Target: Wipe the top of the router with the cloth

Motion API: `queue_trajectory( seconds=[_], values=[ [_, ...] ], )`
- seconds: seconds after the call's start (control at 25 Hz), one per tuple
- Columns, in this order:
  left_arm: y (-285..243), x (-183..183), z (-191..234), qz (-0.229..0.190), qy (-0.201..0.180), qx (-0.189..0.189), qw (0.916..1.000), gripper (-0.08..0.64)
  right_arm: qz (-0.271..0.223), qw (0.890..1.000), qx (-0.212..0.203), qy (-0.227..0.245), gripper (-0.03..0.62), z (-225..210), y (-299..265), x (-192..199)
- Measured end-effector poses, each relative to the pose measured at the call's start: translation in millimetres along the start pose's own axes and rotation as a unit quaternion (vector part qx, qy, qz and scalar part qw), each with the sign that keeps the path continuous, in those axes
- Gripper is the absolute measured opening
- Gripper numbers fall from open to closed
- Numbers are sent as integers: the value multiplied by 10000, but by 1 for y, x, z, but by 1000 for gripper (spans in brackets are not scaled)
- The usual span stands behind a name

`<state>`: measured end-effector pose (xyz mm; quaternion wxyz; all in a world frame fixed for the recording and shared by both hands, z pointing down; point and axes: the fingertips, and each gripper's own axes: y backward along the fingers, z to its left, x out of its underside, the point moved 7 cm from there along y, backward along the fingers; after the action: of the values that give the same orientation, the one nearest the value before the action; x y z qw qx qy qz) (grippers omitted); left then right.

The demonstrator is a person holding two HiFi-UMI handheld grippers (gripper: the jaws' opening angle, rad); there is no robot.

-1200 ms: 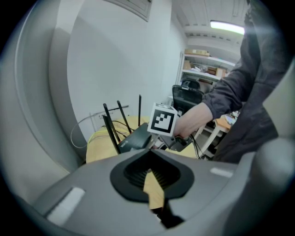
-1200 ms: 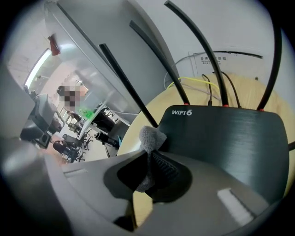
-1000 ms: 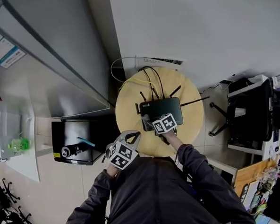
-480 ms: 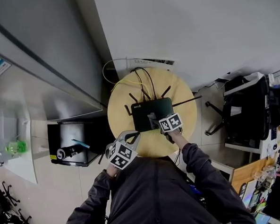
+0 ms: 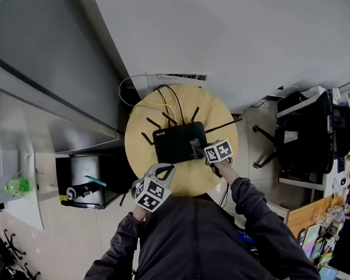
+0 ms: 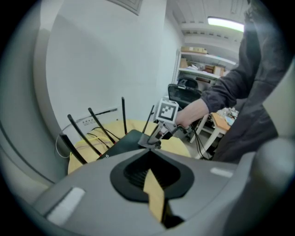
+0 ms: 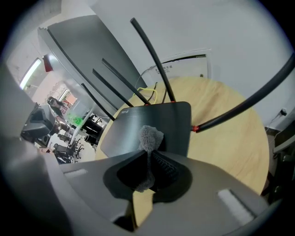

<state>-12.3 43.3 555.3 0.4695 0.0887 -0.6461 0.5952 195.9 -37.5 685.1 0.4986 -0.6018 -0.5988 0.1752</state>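
While the cloth [image 7: 150, 137] is clamped between the jaws of the right gripper [image 7: 148, 156], its bunched grey end is rested on the top of the router [image 5: 176, 147], toward the 3 o'clock edge as seen in the head view. The router (black, with thin antennas [image 7: 152, 55] raised along its far side) is set near the middle of the round wooden surface [image 5: 221, 125]. Yellow and black cables [image 5: 164, 100] are seen running off the surface at 12 o'clock. The left gripper [image 5: 163, 169] is held over the surface's 7 o'clock edge, apart from the router, with its jaws closed together and empty.
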Motion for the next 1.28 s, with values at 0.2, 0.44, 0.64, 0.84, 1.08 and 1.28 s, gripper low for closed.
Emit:
queue_trajectory(
  seconds=[0.2, 0.44, 0.64, 0.84, 1.08, 1.28],
  values=[
    [-5, -1, -7, 30, 56, -81, 9999, 2, -47, 9999, 66, -100, 28, -21, 14, 9],
    [2, 6, -9, 69, 213, -297, 9993, 2, -220, 9994, 186, -179, 28, -31, 24, 13],
    [15, 19, -11, 138, 316, -394, 9986, 2, -570, 9981, -238, -39, 28, 10, 18, 12],
    [30, 30, -13, 195, 237, -316, 9990, 2, -481, 9962, -660, 294, 28, 78, -14, 22],
    [50, 44, -6, 225, 13, -152, 9996, 2, -386, 9943, -890, 439, 28, 142, -51, 26],
    [64, 54, 6, 263, -185, -35, 9995, 2, -369, 9958, -759, 362, 28, 159, -71, 23]
  ],
)
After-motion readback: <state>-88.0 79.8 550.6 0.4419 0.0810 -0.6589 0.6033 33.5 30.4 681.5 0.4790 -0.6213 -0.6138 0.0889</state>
